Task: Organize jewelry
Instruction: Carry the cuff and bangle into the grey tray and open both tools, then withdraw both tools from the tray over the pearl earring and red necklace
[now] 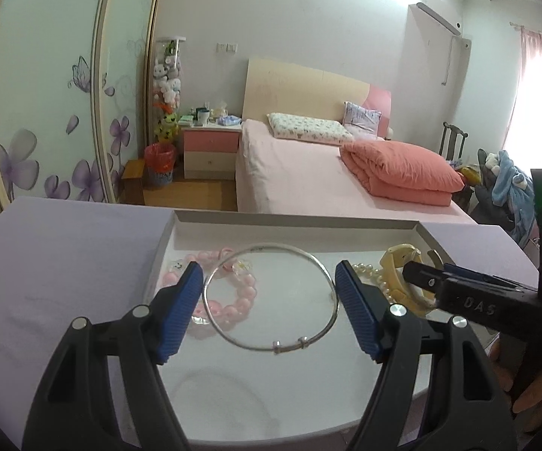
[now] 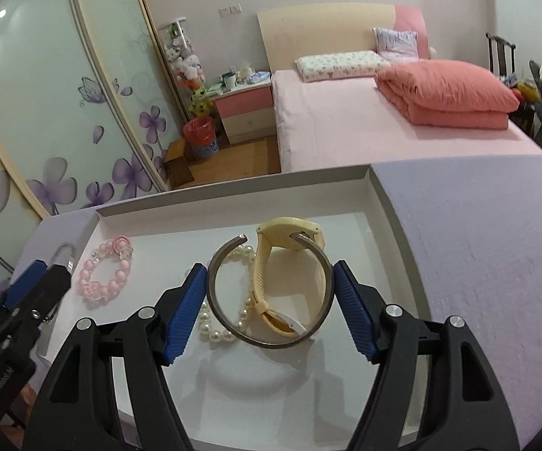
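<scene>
The left gripper (image 1: 269, 310) has its two blue ribbed pads set wide, pressed against the opposite outer edges of a thin silver bangle (image 1: 271, 300), which it holds up above the floor of a shallow white tray (image 1: 297, 221); the bangle carries two small silver beads on its near side and casts a round shadow on the tray below. Behind the bangle, at the tray's left end, lies a pink bead bracelet (image 1: 233, 293) with clear charms. The right gripper (image 2: 271, 308) is likewise spread wide, its blue pads clamping the two sides of a grey open cuff bangle (image 2: 267, 340), whose gap faces away from the camera; the cuff is lifted, with its shadow on the tray floor beneath. Seen through the cuff's ring are a cream-yellow watch (image 2: 289, 263) lying on its side and, just to its left and touching it, a strand of white pearls (image 2: 216, 332). In the left wrist view the right gripper enters from the right edge, over the watch and pearls at the tray's right end; in the right wrist view the left gripper shows at the left edge, near the pink bracelet. The tray sits on a pale lilac surface (image 2: 477, 263). Beyond it is a bedroom: a bed (image 1: 301, 173) with a pink sheet, a folded coral quilt (image 1: 402, 173), a pink and white nightstand (image 1: 210, 150), and wardrobe doors (image 1: 45, 112) printed with purple flowers.
</scene>
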{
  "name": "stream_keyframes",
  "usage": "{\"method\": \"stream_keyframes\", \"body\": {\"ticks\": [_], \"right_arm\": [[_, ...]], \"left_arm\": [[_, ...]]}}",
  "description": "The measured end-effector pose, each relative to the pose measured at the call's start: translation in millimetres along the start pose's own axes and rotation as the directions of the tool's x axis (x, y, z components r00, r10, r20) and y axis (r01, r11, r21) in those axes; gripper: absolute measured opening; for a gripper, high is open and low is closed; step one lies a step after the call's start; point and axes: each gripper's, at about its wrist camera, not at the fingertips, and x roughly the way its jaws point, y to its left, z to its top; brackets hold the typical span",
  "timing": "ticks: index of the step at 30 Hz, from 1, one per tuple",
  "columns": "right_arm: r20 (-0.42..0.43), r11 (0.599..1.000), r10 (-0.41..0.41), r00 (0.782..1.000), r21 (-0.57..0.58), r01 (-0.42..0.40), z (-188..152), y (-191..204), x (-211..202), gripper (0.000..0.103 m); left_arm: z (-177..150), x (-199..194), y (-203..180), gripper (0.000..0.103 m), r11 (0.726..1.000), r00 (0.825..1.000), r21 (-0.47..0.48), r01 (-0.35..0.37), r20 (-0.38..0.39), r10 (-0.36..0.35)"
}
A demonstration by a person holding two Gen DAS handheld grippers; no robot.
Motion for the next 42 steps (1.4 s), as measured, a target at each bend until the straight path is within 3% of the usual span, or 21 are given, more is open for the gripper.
{"method": "stream_keyframes", "body": {"ticks": [10,27,42], "right_arm": [[0.057,1.0,-0.002,0.998,0.006,0.002,4.7,-2.8,-18.7,0.073],[0.11,1.0,0.004,0.994,-0.022,-0.001,-4.4,7.3,-48.8,0.073],[0.112,1.0,-0.002,0.994,-0.024,0.005,-5.8,6.0,-49.9,0.073]], "left_arm": [[3.7,-5.9,10.1,0.071,1.0,1.0,-0.02,-0.001,0.018,0.001],[-0.7,-53.8,18.2,0.073,0.997,0.993,-0.009,-0.071,0.095,0.072],[10.2,-42.9,18.4,0.072,0.995,0.992,-0.027,-0.097,0.08,0.099]]}}
